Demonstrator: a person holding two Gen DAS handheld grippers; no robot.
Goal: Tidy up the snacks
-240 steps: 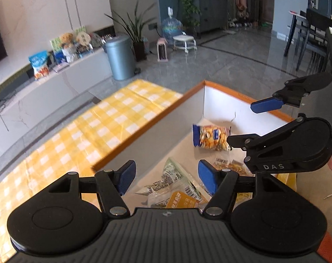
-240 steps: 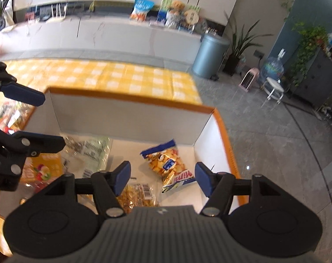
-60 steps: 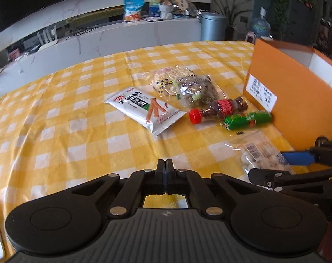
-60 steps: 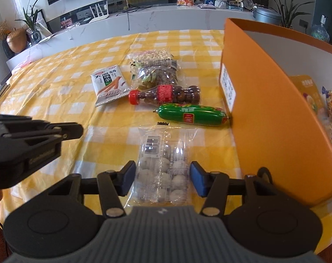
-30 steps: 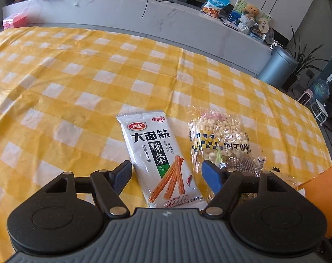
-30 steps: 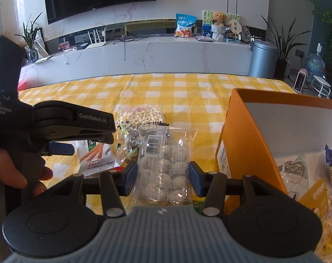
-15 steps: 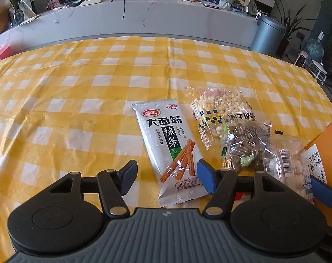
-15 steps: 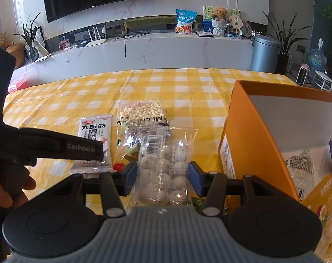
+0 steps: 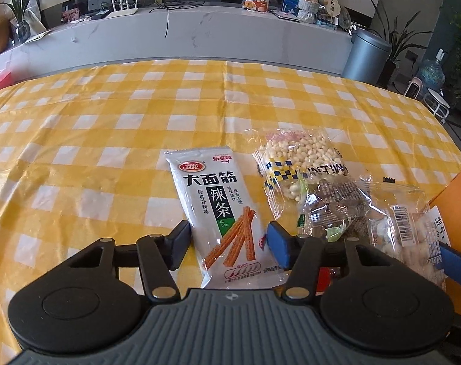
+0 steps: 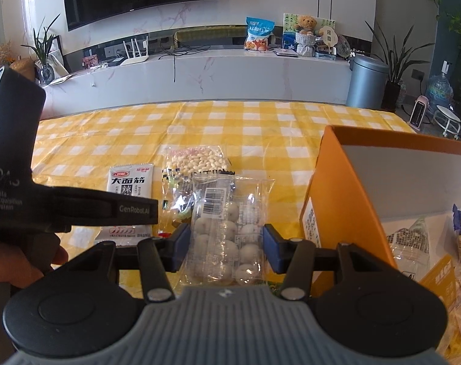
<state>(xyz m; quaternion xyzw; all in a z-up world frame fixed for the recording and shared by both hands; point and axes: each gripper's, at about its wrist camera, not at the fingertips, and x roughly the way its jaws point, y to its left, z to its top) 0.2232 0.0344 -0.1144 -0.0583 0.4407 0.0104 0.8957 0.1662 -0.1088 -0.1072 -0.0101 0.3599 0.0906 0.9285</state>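
Note:
My right gripper (image 10: 225, 245) is shut on a clear bag of white round snacks (image 10: 225, 234) and holds it above the table, left of the orange box (image 10: 340, 200). My left gripper (image 9: 228, 243) is open, its fingers on either side of the lower end of a white spicy-stick packet (image 9: 218, 210) that lies on the yellow checked cloth (image 9: 108, 140). A bag of pale puffs (image 9: 297, 155) and a clear bag of dark wrapped sweets (image 9: 330, 206) lie right of the packet. The held bag also shows in the left wrist view (image 9: 403, 231).
The orange box holds several snack packets (image 10: 413, 240). A red bottle cap (image 9: 326, 276) peeks out behind my left gripper. Beyond the table stand a marble counter (image 10: 230, 73), a grey bin (image 10: 367, 82) and plants.
The left gripper has opened and come down around the spicy-stick packet. The right gripper has closed on the bag of white snacks and lifted it off the table.

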